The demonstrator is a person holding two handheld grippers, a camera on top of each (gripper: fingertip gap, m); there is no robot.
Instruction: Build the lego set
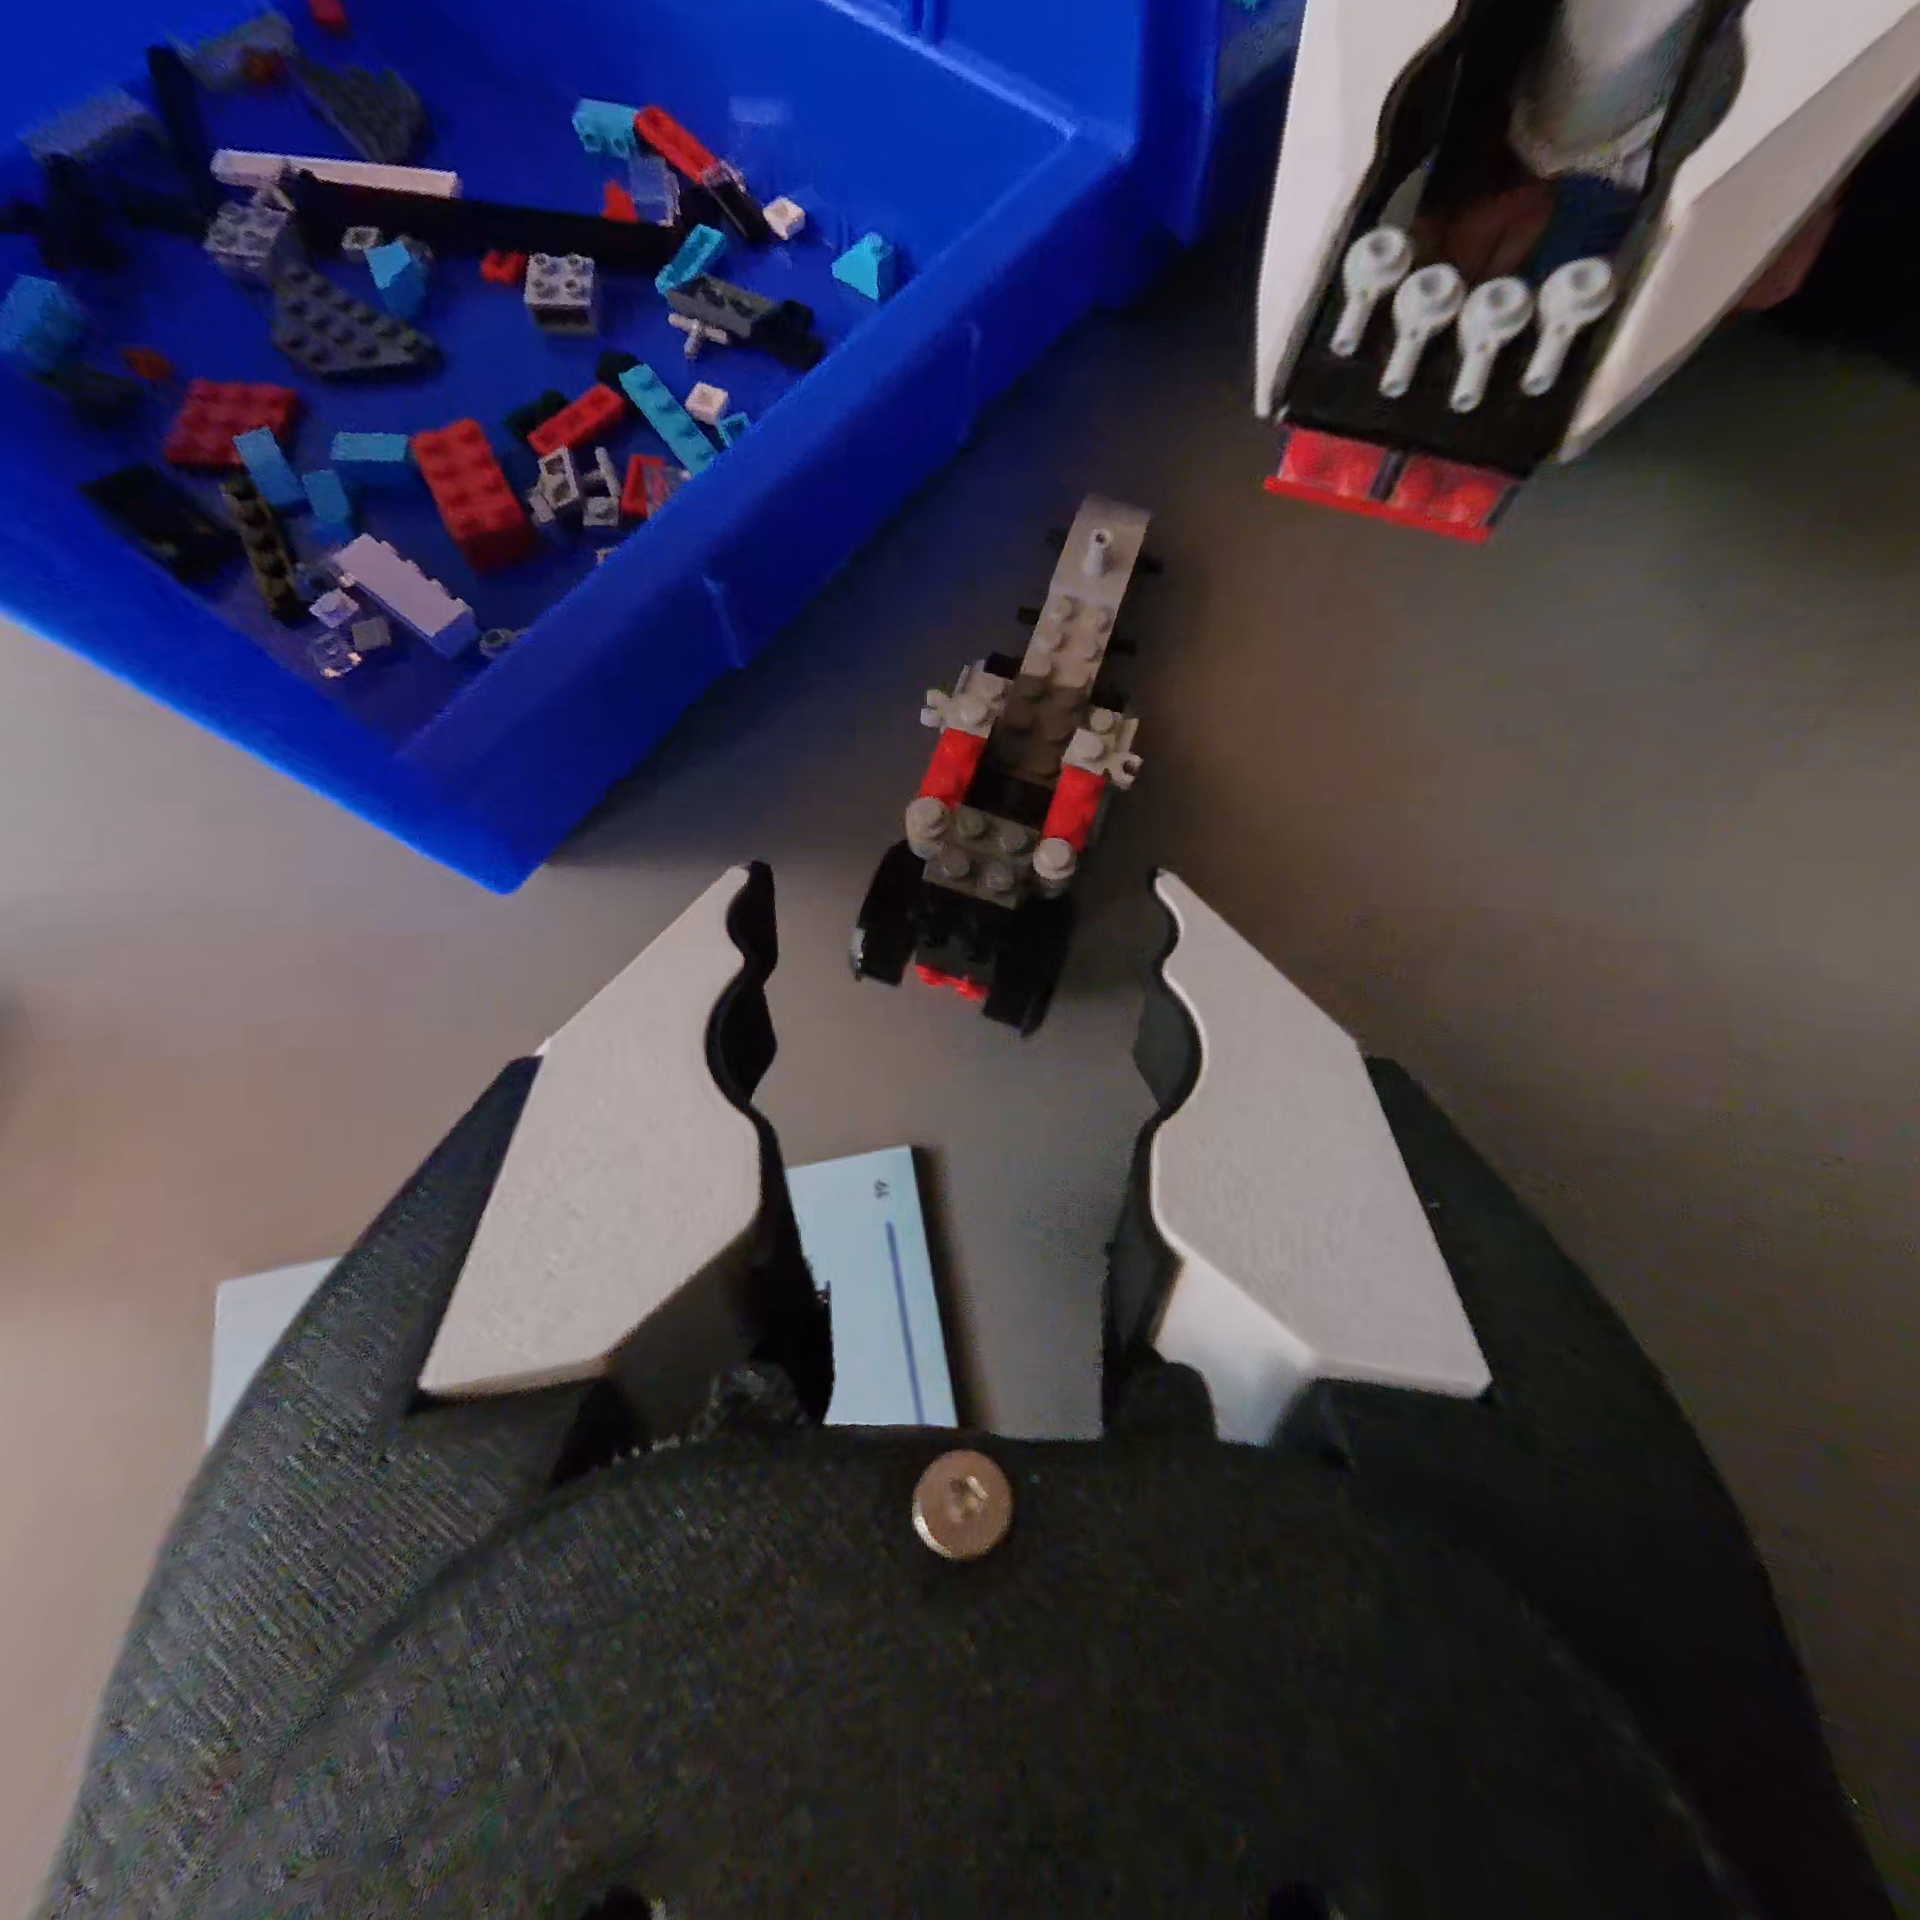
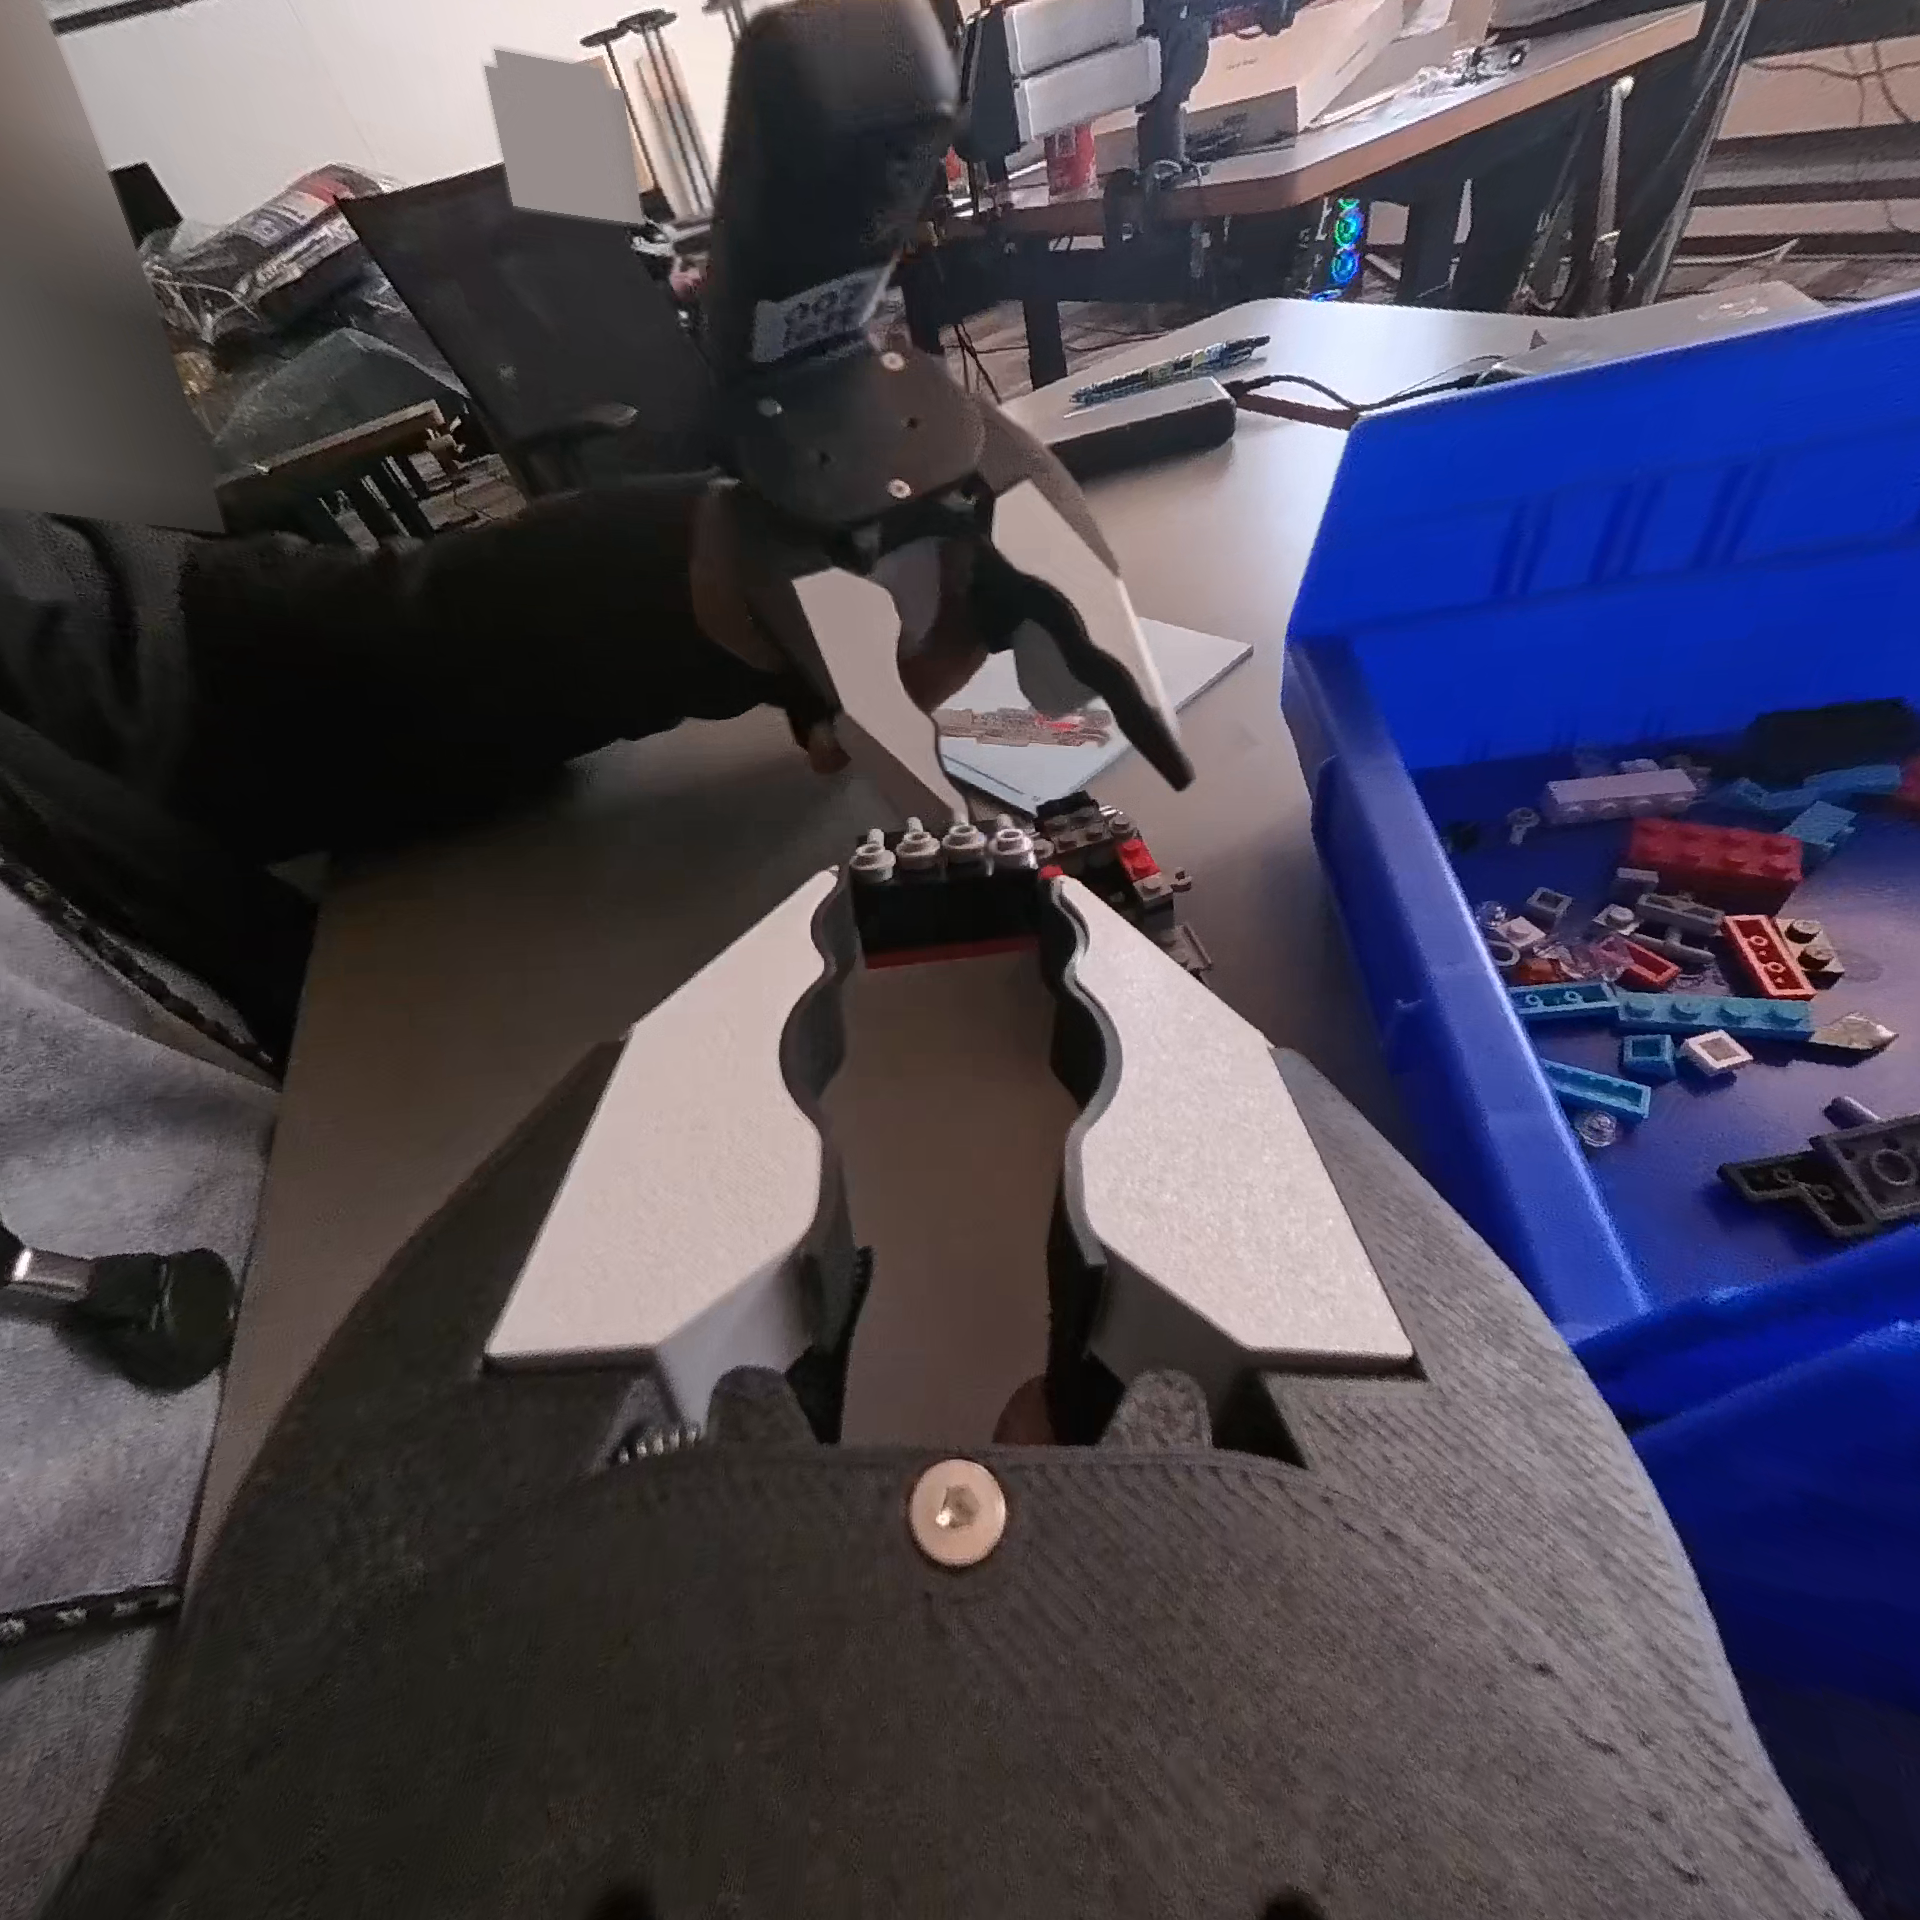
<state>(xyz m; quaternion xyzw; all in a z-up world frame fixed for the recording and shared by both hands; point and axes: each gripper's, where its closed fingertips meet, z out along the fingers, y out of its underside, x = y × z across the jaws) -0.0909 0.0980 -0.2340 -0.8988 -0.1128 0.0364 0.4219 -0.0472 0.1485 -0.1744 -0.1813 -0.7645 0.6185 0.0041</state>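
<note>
The right gripper, clamped on a black-and-red brick subassembly with four grey levers, must seat it on the grey, red and black part-built model while the empty left gripper, fingers apart, steadies.

You are working in what is looking like a lab or workshop. At the upper right of the right wrist view, a long bench is carrying boxes and gear, with cables hanging behind it and a computer's coloured fans glowing beneath. At upper left, bagged equipment is piling up. Your own grey table is holding a blue parts bin.
</note>
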